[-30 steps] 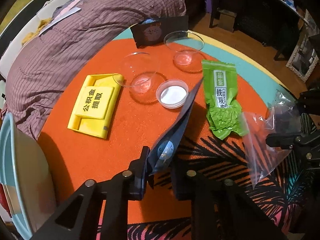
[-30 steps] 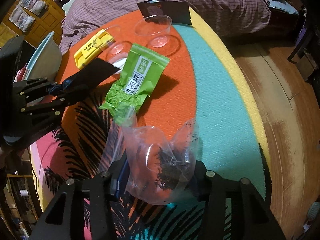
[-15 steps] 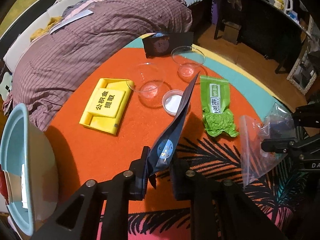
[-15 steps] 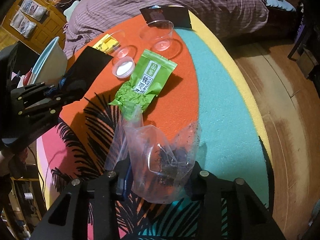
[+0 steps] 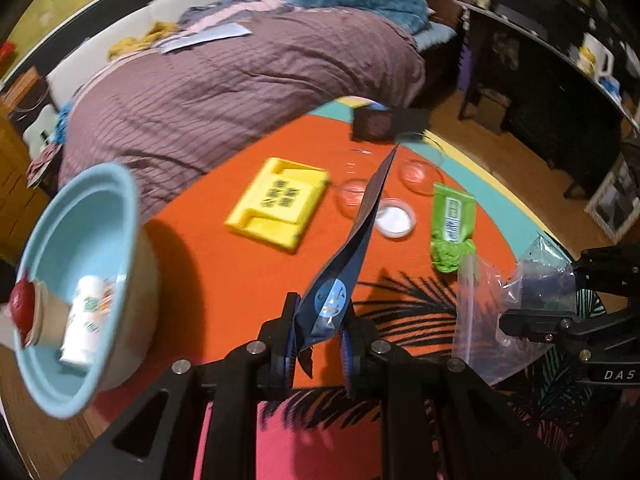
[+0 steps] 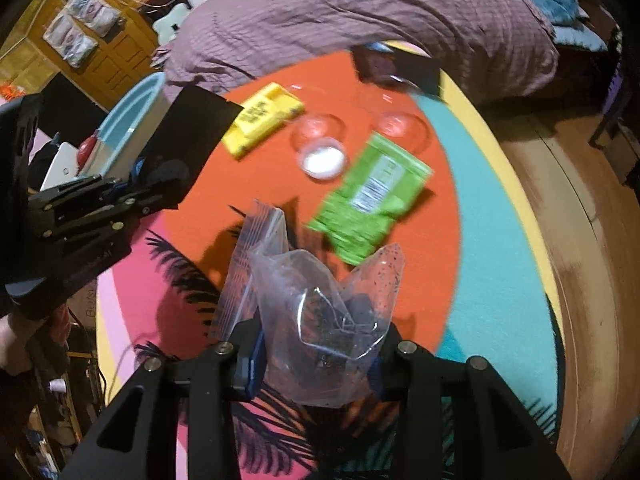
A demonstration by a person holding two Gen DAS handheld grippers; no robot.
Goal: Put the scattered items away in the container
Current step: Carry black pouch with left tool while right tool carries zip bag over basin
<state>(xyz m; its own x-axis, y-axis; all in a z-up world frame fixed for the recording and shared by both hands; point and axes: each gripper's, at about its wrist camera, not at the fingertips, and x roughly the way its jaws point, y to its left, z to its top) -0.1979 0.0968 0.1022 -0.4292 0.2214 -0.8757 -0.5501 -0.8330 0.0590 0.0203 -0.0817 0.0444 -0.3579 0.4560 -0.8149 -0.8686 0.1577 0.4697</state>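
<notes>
- Currently, the work surface is a round rug on a wooden floor: an orange centre, a teal band, a yellow outer edge, and a pink area with black palm-leaf print nearest the cameras.
- A bed with a purple striped quilt borders the far side of the rug; a blue blanket lies at its head.
- Dark shelving stands along the right wall in the left wrist view; an orange wooden door shows at upper left in the right wrist view.
- The container, a light-blue basin, sits at the rug's left edge. It holds a white bottle and a red-capped item.
- The left hand-held gripper is clamped on a dark blue pouch, held edge-on above the rug.
- The right hand-held gripper has just been closing its jaws; they press on a clear zip bag with dark contents.
- On the orange area lie a yellow box, a green tea packet, a white lid and two clear glass dishes, blurred.
- A dark card stands at the far edge of the rug.
</notes>
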